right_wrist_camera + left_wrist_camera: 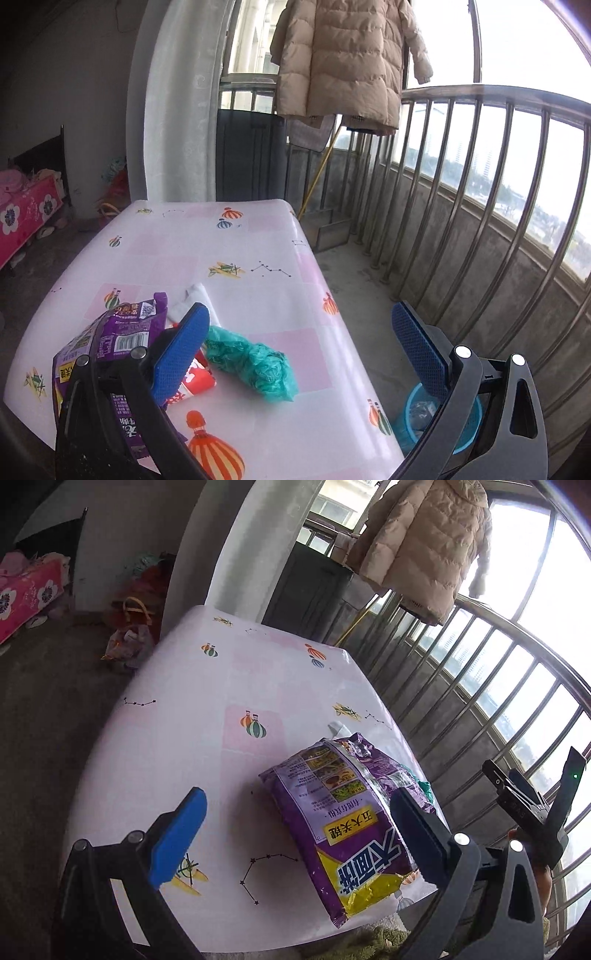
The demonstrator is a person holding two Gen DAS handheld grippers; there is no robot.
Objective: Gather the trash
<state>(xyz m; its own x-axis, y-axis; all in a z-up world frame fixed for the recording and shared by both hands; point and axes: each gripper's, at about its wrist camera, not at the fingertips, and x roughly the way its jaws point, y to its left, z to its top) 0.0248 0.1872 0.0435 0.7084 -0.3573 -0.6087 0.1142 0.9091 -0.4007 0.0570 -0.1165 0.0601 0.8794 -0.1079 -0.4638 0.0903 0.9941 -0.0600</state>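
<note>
Both grippers stood wide open and held nothing, which suited a moment when no piece of trash had yet been chosen. The left gripper [291, 834] hung over the near part of the table [177, 686], its jaws spread to either side of the lower centre of the frame. The purple snack bag [332, 812] lay flat there, its lower end close to the table's near edge and its right side partly behind the right-hand finger. The jaws did not press on it.

In the right wrist view the right gripper [299, 354] pointed across the table's right-hand side, also spread wide. The crumpled green plastic bag [255, 365] lay between its fingers in the lower centre of the frame, untouched. A red and white wrapper [195, 380] peeked out beside the left finger, just beside the purple bag, and a white tissue [192, 299] lay a little farther up the frame.

The blue bin [469, 428] stood on the floor at the lower right of that view, just off the table's corner, probably placed there so trash could be dropped straight in. The loose pieces sat clustered on the near side, within easy reach of either gripper.
</note>
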